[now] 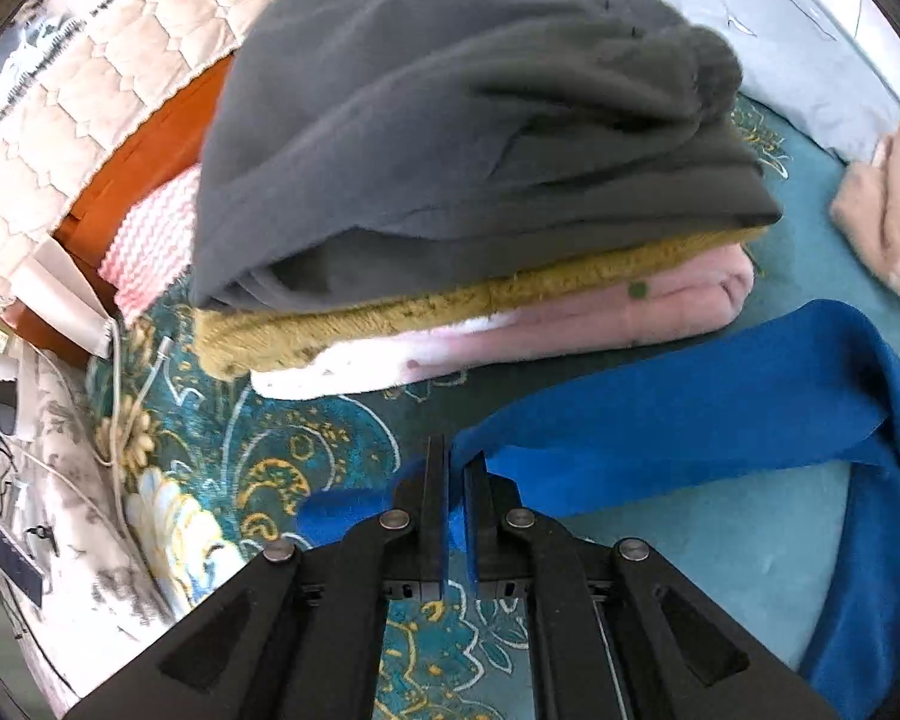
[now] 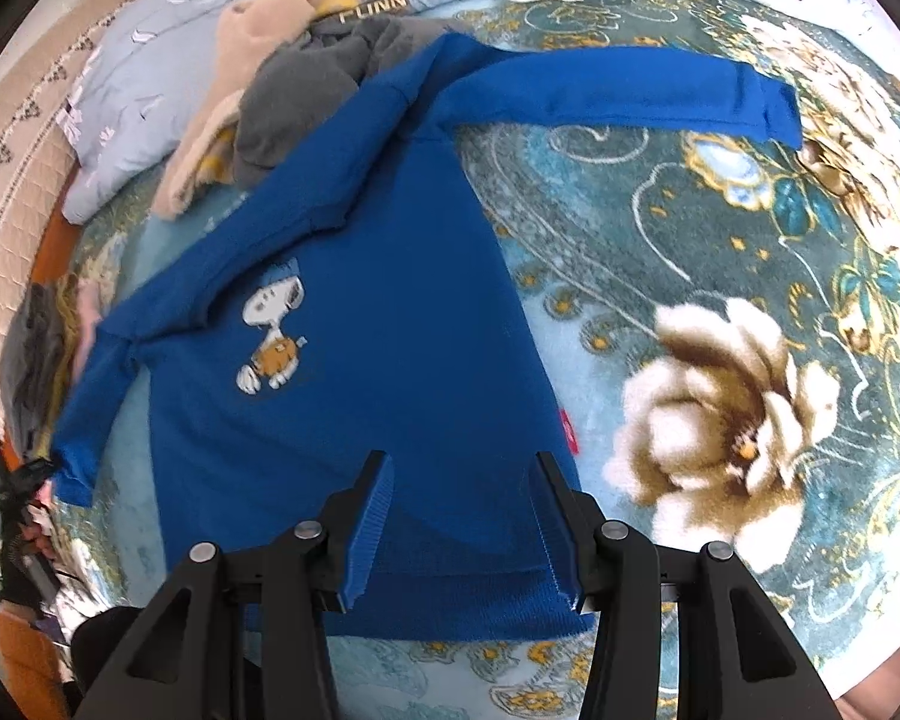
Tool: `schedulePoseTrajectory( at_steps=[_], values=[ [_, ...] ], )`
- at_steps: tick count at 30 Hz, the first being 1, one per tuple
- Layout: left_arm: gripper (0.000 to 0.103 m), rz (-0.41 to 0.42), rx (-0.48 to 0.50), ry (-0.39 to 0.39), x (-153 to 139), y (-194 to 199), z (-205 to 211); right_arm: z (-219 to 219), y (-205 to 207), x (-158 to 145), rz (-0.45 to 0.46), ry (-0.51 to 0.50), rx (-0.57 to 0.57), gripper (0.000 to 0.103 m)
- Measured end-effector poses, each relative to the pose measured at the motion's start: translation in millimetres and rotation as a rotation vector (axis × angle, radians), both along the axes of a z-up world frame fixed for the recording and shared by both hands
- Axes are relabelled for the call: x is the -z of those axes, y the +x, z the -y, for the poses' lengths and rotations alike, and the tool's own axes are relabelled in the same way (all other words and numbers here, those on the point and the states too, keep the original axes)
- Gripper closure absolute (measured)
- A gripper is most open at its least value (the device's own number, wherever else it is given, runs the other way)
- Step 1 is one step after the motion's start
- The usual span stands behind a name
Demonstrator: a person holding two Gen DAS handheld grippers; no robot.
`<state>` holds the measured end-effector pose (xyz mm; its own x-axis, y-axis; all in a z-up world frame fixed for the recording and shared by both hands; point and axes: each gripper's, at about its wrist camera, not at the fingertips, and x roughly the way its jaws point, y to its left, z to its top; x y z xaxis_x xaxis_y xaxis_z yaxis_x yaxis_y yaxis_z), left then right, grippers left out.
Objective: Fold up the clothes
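Blue sweater [image 2: 354, 360] spread flat on teal floral blanket [image 2: 720, 228], front up w/ cartoon dog print [image 2: 273, 330] on chest; small red tag [image 2: 564, 417] at one side seam; hem nearest right wrist cam. One sleeve [image 2: 618, 90] stretched out sideways across blanket at top of right view; other sleeve [image 2: 90, 420] running down toward frame's left edge, cuff end pinched there by left gripper [image 2: 30, 471], seen small at the edge.

Right gripper [image 2: 459, 516] low over hem area, fingers wide apart, nothing between them; blue fabric visible in the gap below; touching or just above, can't tell.

Left gripper [image 1: 456, 498] in own view: fingers nearly together, clamped on blue cuff edge [image 1: 456, 462]; sleeve trailing from there to frame's right, lifted off blanket [image 1: 258, 450] in a loose arc.

Straight ahead of left gripper, stack of folded clothes [image 1: 480, 210]: grey garment [image 1: 450, 120] on top, mustard layer [image 1: 390, 312] under it, pale pink piece [image 1: 570, 318] at bottom, resting on blanket. Pink-white knit [image 1: 156, 234] just beside stack, frame's left; white cable [image 1: 120, 396] near bed edge.

Unfolded pile beyond sweater collar in right view: beige fuzzy item [image 2: 234, 90] & grey garment [image 2: 306, 102], touching sweater's shoulder; light blue pillow [image 2: 138, 90] behind pile.
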<state>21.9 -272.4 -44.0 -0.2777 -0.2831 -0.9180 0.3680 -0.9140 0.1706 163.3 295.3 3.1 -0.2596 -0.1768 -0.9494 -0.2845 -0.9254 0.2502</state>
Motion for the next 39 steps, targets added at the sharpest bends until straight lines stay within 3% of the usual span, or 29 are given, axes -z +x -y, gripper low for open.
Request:
schedulePoseTrajectory(
  at_steps=[4,5,7,11,13,17,21,26,33,37,39],
  values=[
    [0.095,0.003,-0.001,0.074,-4,6,2,-3,-18,0,-0.052,-0.071,0.008,0.052],
    [0.091,0.007,0.002,0.089,-8,9,1,-3,-25,0,-0.066,-0.093,0.014,0.052],
    [0.074,0.013,-0.001,0.134,-13,15,0,-4,-39,1,-0.095,-0.138,0.026,0.052],
    [0.068,0.011,-0.015,0.248,-26,26,-3,-3,-75,10,-0.14,-0.235,0.046,0.052],
    [0.062,-0.014,-0.021,0.362,-35,32,-7,-3,-93,19,-0.147,-0.287,0.065,0.052],
    [0.057,-0.057,-0.026,0.672,-41,33,-29,-4,-127,43,-0.137,-0.385,0.122,0.052],
    [0.055,-0.002,0.028,0.836,-28,6,-79,-1,-154,54,-0.14,-0.426,0.148,0.052],
    [0.055,0.076,0.072,0.899,0,-41,-142,-1,-176,69,-0.123,-0.436,0.208,0.052],
    [0.055,0.144,-0.022,1.004,55,-68,-184,-5,-187,90,-0.1,-0.515,0.255,0.053],
    [0.055,0.082,-0.088,1.097,67,-70,-190,-4,-191,98,-0.111,-0.56,0.238,0.055],
    [0.055,0.069,-0.1,1.089,70,-71,-190,-4,-191,99,-0.116,-0.571,0.235,0.06]
  ],
)
